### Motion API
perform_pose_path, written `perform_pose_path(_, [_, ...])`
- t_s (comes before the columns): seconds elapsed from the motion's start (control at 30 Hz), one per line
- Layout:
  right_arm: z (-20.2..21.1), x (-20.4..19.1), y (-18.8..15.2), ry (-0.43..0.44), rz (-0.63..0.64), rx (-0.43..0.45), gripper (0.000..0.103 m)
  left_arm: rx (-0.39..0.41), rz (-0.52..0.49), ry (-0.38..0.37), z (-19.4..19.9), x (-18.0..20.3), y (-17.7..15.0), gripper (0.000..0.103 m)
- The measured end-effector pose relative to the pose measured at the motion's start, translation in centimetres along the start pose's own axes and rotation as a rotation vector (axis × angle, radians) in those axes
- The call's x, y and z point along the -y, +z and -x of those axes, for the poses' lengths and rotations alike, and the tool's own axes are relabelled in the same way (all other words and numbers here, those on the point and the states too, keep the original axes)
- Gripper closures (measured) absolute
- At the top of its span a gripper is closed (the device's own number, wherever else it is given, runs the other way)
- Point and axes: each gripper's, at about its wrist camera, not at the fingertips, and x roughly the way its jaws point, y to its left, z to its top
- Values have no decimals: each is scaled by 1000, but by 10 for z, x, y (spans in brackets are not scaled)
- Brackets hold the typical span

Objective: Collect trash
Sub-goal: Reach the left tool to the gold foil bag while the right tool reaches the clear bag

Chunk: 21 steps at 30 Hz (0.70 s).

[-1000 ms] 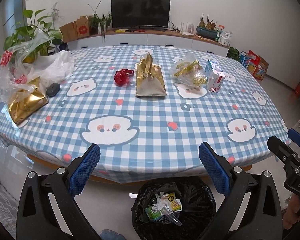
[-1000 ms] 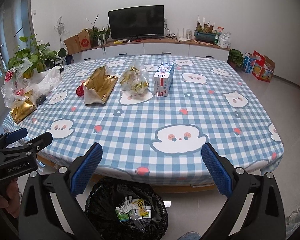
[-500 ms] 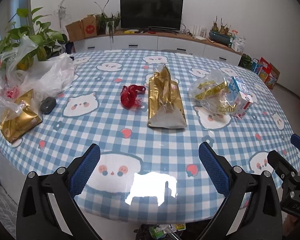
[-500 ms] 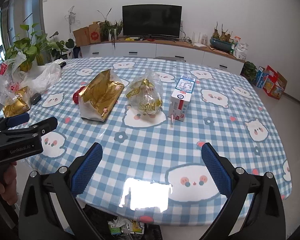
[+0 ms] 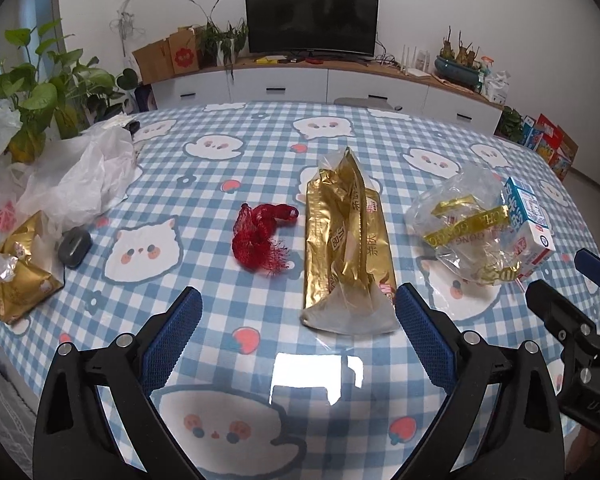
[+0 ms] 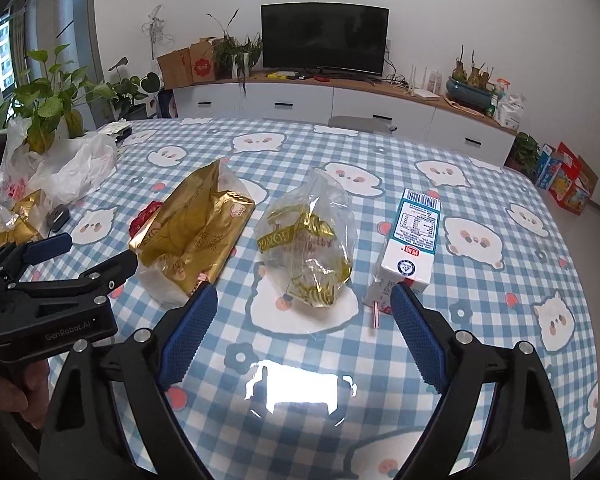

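On the checked tablecloth (image 5: 220, 184) lie a red net (image 5: 260, 236), a gold foil bag (image 5: 348, 240), a clear wrapper with gold ribbon (image 5: 464, 228) and a blue-white milk carton (image 5: 528, 220). My left gripper (image 5: 296, 300) hangs open above the cloth, and the foil bag's near end is just ahead of its right finger. My right gripper (image 6: 304, 294) is closing slightly, with nothing pressed between its pads. The clear wrapper (image 6: 308, 248) lies just beyond its tips, the carton (image 6: 412, 248) by its right finger and the foil bag (image 6: 196, 232) to the left.
At the table's left edge sit white plastic bags (image 5: 76, 176), a second gold bag (image 5: 16, 276) and a dark grey puck-like object (image 5: 74, 246). A potted plant (image 5: 40, 96) stands behind them. A TV cabinet (image 5: 320, 80) lines the far wall.
Both grippers moved forward from the table's near edge out over the cloth. The black bin below dropped out of view. The right jaws narrowed a little.
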Motion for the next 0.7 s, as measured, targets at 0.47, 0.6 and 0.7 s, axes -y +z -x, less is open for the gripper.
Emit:
perform_pose_path(0.47, [-60, 12, 40, 17, -74, -56, 38, -52, -1, -14, -47, 12, 19, 27])
perform_pose_path(0.6, [-76, 7, 39, 24, -80, -88, 47, -69, -21, -26, -56, 21, 18, 39])
perform_pose_path(0.7, [-83, 3, 38, 19, -79, -108, 56, -74, -32, -29, -59, 25, 18, 49])
